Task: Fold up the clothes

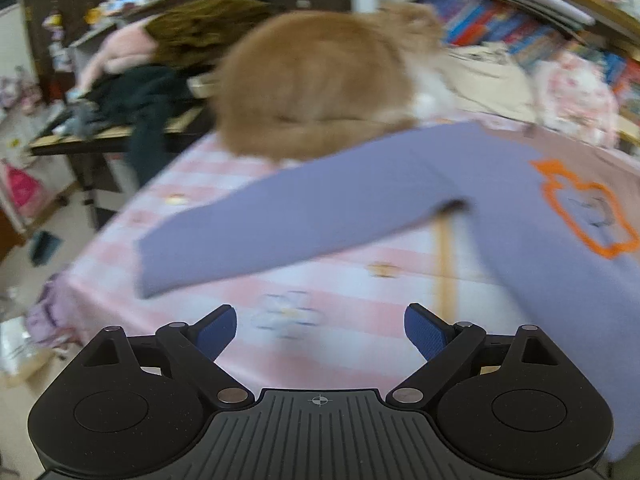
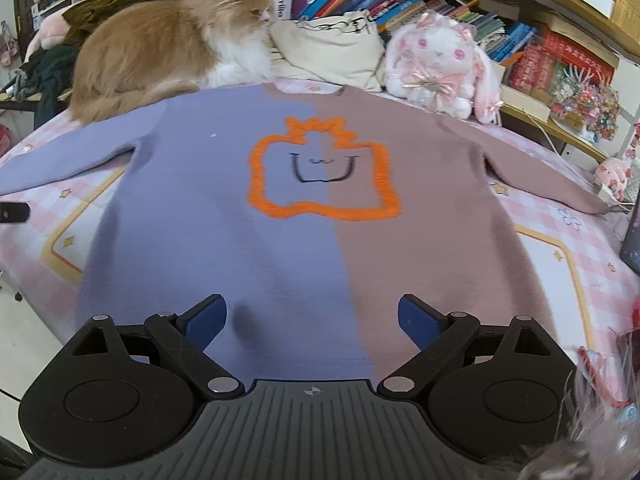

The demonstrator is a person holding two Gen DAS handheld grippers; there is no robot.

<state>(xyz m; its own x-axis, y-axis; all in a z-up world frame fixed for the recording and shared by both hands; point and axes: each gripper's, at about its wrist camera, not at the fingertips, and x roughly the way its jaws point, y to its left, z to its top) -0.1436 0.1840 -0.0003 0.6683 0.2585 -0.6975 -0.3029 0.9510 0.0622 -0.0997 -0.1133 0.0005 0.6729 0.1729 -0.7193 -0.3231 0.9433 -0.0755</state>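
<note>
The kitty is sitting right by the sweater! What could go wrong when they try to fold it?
1. The cat sits at the purple sleeve and seems to rest on its upper edge; pulling that sleeve may drag under it or startle it.
2. The cat could step onto the sweater and rumple it mid-fold.
3. The plush bunny and cream bag sit close to the collar and may get bumped.

Both the left gripper and right gripper are open, holding nothing.

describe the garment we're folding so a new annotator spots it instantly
Start at the bed with the pink checked sheet, below the bookshelves. The sweater lies spread flat on it, sleeves out, beside an orange cat. Unlike the bag and plush rabbit behind it, it is split lilac and mauve, with an orange outlined face at the chest.
</note>
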